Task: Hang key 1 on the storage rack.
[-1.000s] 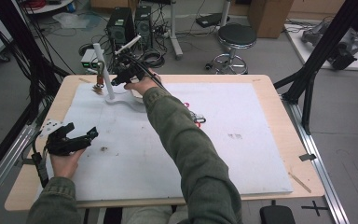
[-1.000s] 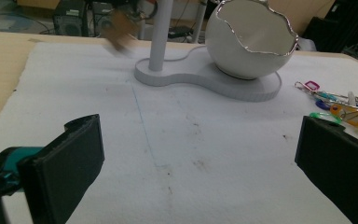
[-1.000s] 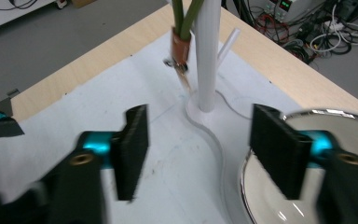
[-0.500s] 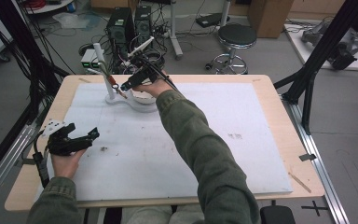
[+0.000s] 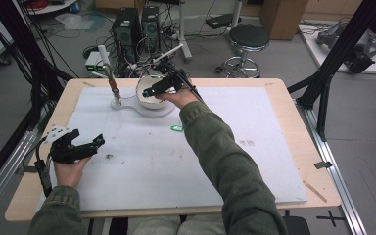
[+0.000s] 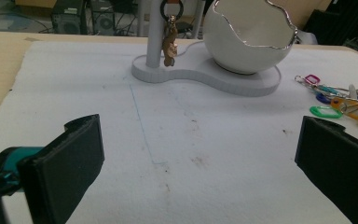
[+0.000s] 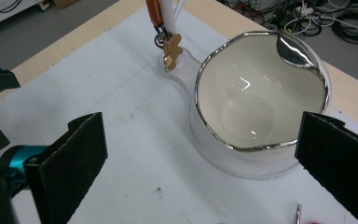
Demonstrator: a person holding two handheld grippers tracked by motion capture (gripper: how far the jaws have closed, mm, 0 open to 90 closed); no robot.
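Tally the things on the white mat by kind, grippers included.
White stand: 1
Silver-rimmed white bowl: 1
Brown charm hanging on the stand's post: 1
Bunch of coloured key tags: 1
Grippers: 2, left gripper, right gripper
Total: 6

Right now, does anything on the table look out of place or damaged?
The bunch of keys with coloured tags lies loose on the white mat, beside the stand, while the bowl is empty. Nothing looks broken or spilled.
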